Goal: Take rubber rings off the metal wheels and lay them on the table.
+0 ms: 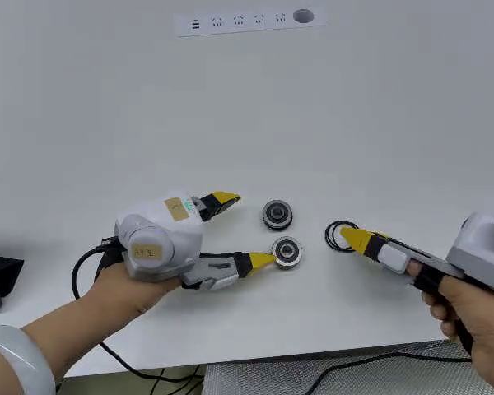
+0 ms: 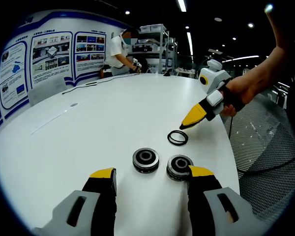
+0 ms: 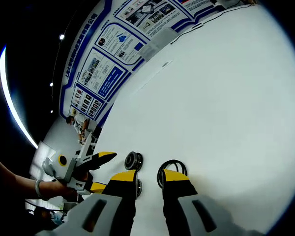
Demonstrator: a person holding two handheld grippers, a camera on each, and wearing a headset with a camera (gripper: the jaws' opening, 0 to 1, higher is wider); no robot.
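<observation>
the left tongs (image 1: 241, 229) sit nearest, low on the white worktop (image 1: 230, 107), spread wide and holding nothing. one yellow tip lies against or just beside the near wheel (image 1: 286, 252); whether they touch cannot be told. the other tip stands apart from the far wheel (image 1: 277, 214), which lies a little further out, in front of the gap between the jaws. both metal wheels lie flat with the hub hole facing up, near each other but not touching.

to the right of the wheels the black rubber ring (image 1: 328, 236) lies flat on the worktop, off any wheel; being round, it points no way in particular. the right tongs (image 1: 358, 239) reach in from the right, aimed toward the wheels. their jaws are only a little apart and grip nothing, and one yellow tip is at the ring's edge.

at the far edge lies a white power strip (image 1: 247, 20).
</observation>
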